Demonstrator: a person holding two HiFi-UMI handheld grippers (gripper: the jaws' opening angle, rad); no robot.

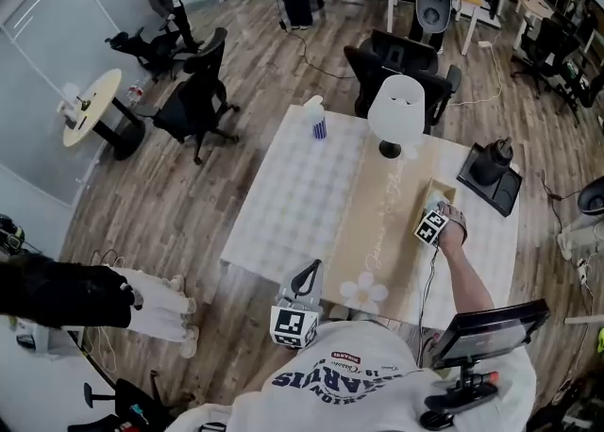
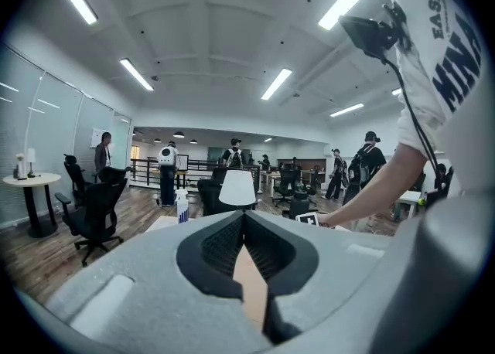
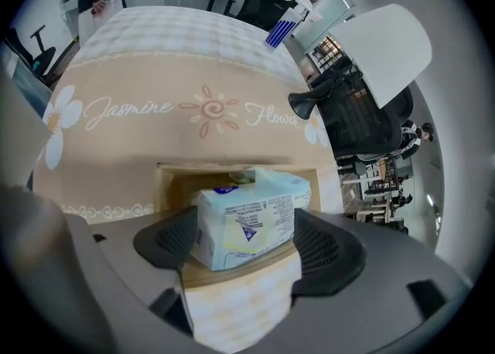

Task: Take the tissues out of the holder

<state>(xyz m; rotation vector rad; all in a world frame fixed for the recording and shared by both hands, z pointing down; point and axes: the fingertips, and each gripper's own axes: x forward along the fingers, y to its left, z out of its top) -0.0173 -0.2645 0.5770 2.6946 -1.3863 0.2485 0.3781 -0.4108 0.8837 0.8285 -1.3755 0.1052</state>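
My right gripper (image 3: 247, 246) stands wide open astride the tissue pack (image 3: 251, 209), which sits in the wooden holder (image 3: 176, 184) at the middle of the right gripper view. Closing too shallow on that soft wrap could let it slip. The fit is hard to see, but if the pack is wedged, the holder might lift too.

Tissue pack (image 3: 247, 217), apparently tilted, in wooden holder (image 3: 176, 186)
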